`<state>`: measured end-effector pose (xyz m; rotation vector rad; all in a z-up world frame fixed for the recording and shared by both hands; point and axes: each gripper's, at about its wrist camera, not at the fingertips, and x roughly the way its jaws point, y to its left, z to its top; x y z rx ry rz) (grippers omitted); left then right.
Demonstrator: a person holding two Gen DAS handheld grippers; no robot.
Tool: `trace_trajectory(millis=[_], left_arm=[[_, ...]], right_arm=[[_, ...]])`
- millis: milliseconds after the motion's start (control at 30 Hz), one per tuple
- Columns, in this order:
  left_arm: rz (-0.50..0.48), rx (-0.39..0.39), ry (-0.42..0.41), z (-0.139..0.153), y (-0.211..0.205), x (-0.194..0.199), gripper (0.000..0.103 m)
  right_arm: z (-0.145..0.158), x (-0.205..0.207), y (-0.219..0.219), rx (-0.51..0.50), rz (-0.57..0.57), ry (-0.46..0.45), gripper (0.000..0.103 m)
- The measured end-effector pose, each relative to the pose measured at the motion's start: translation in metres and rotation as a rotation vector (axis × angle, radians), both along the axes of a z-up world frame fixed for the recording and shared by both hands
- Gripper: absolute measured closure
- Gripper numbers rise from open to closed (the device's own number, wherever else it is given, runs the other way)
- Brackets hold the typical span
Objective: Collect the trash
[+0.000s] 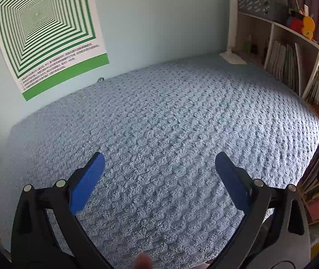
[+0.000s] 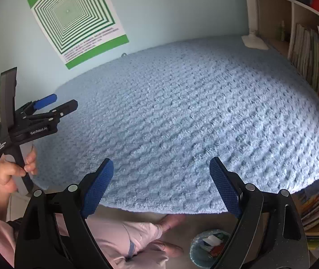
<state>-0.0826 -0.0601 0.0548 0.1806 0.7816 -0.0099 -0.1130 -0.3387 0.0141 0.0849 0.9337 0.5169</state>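
Two grippers are hovering over one blue textured blanket (image 1: 170,123). The left gripper (image 1: 159,168) and right gripper (image 2: 161,179) are both standing spread, holding nothing. One trash bin (image 2: 208,248), holding mixed paper scraps, is sitting on the floor below the right gripper, near the person's feet (image 2: 170,222). A bookshelf (image 1: 294,60) is standing to the right.

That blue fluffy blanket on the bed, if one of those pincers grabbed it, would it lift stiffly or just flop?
The blanket would probably flop: its thick, knobbly pile looks soft and its near edge drapes over the bed. A pinch would likely raise only a fold. It seems unlikely to slip, since the pile should catch on the textured blue pads.
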Motion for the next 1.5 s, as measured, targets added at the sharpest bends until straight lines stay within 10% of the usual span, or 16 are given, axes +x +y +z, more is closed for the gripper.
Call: trace_trajectory(millis=[467, 1500], left_arm=[[0.215, -0.027, -0.015, 0.002, 0.068, -0.01, 0.007], [0.297, -0.027, -0.003, -0.007, 0.097, 0.006, 0.007]], right_arm=[[0.009, 0.025, 0.055, -0.022, 0.164, -0.022, 0.016], [0.013, 0.058, 0.091, -0.034, 0.212, -0.032, 0.016]])
